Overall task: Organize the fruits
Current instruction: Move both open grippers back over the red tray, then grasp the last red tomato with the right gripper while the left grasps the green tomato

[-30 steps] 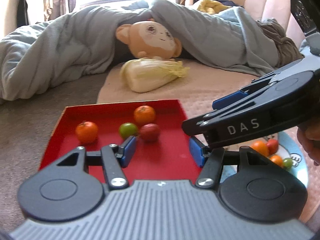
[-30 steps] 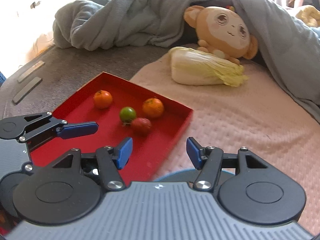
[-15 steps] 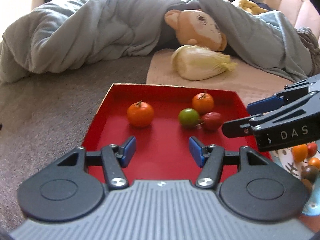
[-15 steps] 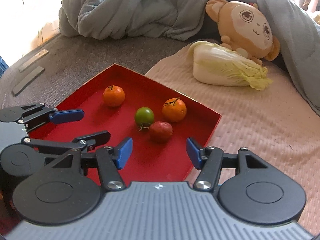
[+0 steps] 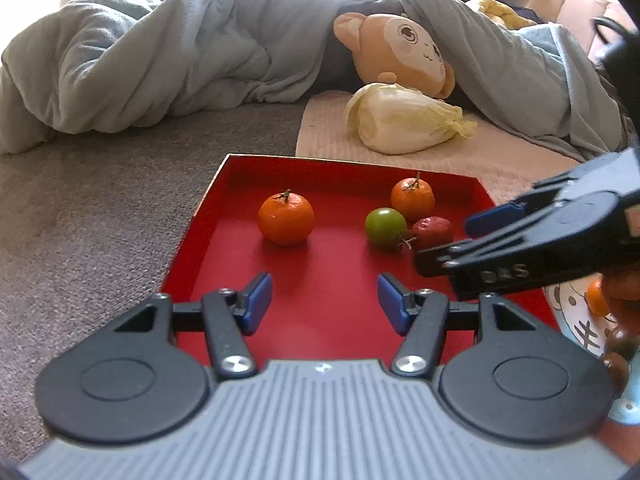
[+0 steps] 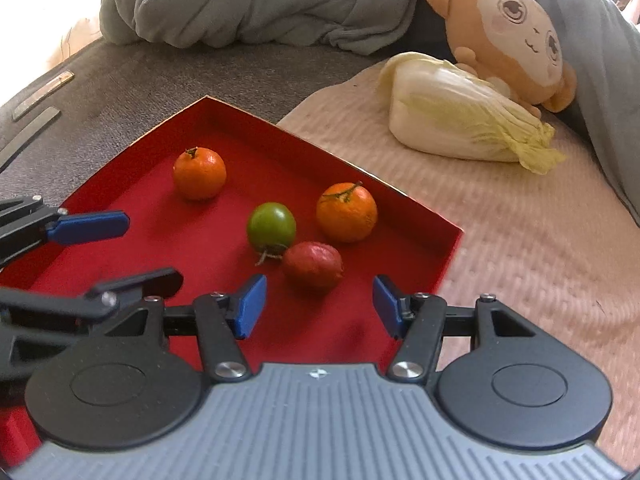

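Four fruits lie in the red tray [image 6: 400, 276]: one orange [image 6: 199, 173] alone toward the far left, and a cluster of a second orange [image 6: 346, 212], a green fruit [image 6: 271, 227] and a red fruit [image 6: 313, 266] near the tray's right wall, the red one touching the green one's stem. The right gripper [image 6: 316, 306] hangs over the tray's near edge with its blue fingers spread wide and empty, the red fruit just ahead of the gap. The left gripper [image 5: 322, 304] is likewise spread open and empty over the tray floor, the lone orange [image 5: 285, 219] ahead of it. At the tray's right stands a pale blue plate [image 5: 576, 320] with more small fruits on it, partly hidden by the right gripper. Beyond the tray lie a cabbage [image 6: 460, 120] on a beige mat [image 6: 520, 240], a plush monkey [image 6: 508, 28] just behind it, and a grey blanket [image 6: 240, 0].
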The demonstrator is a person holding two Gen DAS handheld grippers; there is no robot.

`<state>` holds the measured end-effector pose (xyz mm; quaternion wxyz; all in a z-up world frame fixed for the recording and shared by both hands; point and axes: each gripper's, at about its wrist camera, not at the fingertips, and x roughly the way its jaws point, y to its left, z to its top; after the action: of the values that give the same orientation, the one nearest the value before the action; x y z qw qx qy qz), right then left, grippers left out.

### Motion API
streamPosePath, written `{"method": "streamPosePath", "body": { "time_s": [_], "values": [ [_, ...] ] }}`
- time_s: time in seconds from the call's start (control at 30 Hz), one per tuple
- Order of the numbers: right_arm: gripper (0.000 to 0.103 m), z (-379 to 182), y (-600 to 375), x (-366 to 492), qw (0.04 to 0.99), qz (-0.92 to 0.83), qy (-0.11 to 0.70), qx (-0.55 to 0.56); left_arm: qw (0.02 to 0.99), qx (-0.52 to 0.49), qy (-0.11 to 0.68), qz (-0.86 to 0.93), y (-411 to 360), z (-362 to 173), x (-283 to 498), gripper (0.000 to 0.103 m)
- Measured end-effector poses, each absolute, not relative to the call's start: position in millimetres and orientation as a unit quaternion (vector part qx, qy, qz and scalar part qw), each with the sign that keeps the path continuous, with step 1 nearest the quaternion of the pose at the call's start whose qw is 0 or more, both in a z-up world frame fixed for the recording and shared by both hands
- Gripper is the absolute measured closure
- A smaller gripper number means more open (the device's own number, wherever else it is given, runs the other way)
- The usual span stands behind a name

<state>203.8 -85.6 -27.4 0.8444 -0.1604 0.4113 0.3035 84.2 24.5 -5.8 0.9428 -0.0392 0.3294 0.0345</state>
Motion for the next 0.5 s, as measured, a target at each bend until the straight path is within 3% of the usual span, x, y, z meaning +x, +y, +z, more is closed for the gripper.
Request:
{"method": "streamPosePath", "body": {
  "time_s": [0.13, 0.27, 0.5],
  "values": [
    [0.041, -33, -76, 209, 0.844, 0.301, 0.409, -0.172, 0.945, -0.027, 0.325, 0.024, 21, -5, 83, 0.042],
    [0.064, -32, -75, 215, 0.845, 0.302, 0.411, -0.161, 0.946, -0.020, 0.324, 0.013, 19, -6, 85, 0.042],
    [0.064, -25, -85, 207, 0.840, 0.306, 0.418, -0.162, 0.942, -0.018, 0.334, -0.002, 12, -14, 97, 0.042]
  ]
}}
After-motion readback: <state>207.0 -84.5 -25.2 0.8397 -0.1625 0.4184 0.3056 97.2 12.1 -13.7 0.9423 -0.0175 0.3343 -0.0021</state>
